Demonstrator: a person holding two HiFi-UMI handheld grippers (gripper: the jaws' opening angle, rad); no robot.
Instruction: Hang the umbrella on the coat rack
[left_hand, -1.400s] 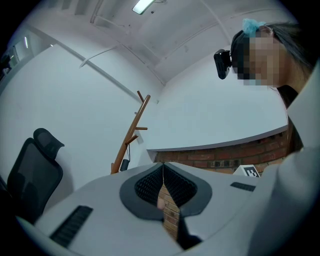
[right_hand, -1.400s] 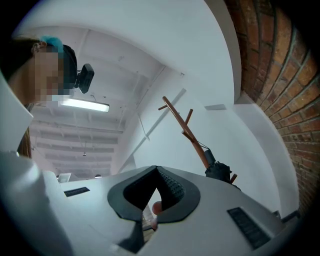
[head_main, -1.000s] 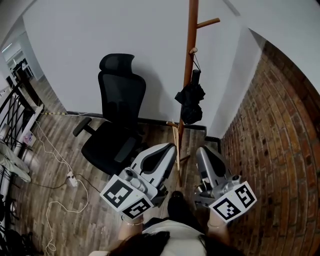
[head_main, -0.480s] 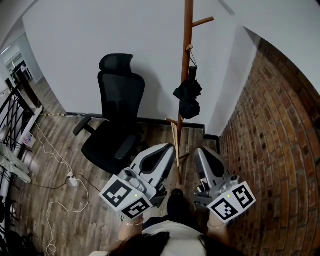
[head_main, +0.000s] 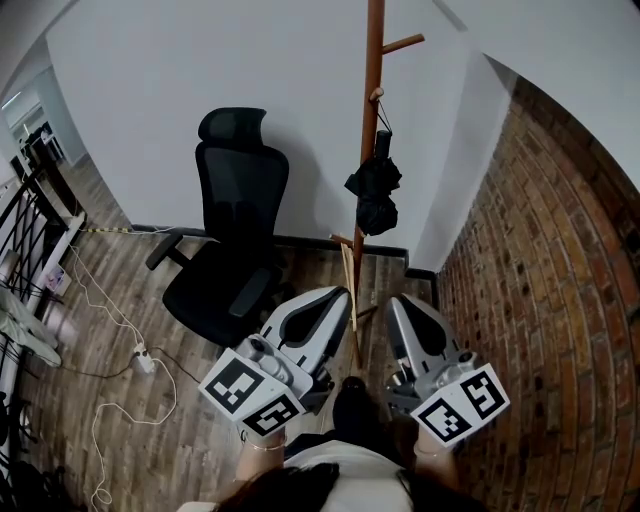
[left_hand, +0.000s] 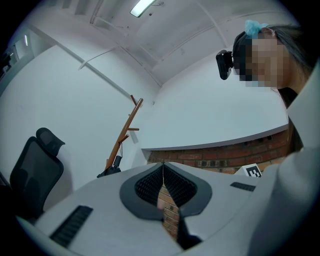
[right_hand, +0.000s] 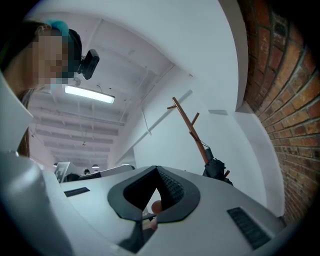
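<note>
Closest to me, low in the head view, I hold my left gripper (head_main: 338, 294) and my right gripper (head_main: 398, 300) side by side, close in front of my body, both aimed away toward the far corner. In the left gripper view my left jaws are pressed together at the tips with nothing between them. In the right gripper view my right jaws also meet at the tips and hold nothing.

Just beyond them lies the wooden floor (head_main: 120, 310), with a pale cable (head_main: 110, 395) trailing across it on the left. Farther back and to the left stands a black office chair (head_main: 235, 230).

Beyond the gap between my grippers rises the coat rack (head_main: 374, 50), a slim brown wooden pole. The umbrella (head_main: 375, 195), black and folded, hangs by its strap from a short peg (head_main: 378, 95) on the pole, close against the pole's right side and well clear of the floor. It is well apart from both grippers.

Behind it is the white wall (head_main: 200, 60), and the brick wall (head_main: 540, 300) runs along the right.
</note>
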